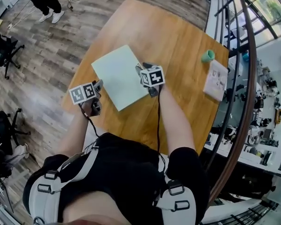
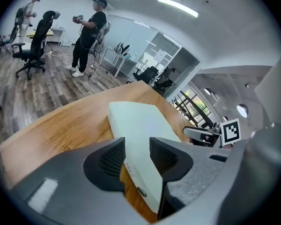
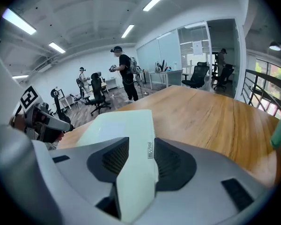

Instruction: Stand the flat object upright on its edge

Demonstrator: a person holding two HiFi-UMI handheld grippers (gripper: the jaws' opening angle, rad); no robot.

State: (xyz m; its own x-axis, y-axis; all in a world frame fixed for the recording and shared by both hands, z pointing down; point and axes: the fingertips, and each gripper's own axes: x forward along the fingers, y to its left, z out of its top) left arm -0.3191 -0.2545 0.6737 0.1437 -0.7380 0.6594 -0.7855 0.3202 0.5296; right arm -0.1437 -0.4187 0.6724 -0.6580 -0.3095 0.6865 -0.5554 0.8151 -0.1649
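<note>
Flat object (image 1: 121, 76) is lying by tabletop's (image 1: 178, 41) left edge. Left gripper (image 2: 137, 151) and right gripper (image 3: 141, 153) are straddling its rim, jaws spread, not pinching. Best be clamping both evenly before tipping up.

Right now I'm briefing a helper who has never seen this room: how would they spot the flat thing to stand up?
Find the wooden table; on its near half, in front of the person, lies a pale green slab. It is the biggest, plainest thing there, far wider than the small teal cup and the marked white card near the right edge.
</note>
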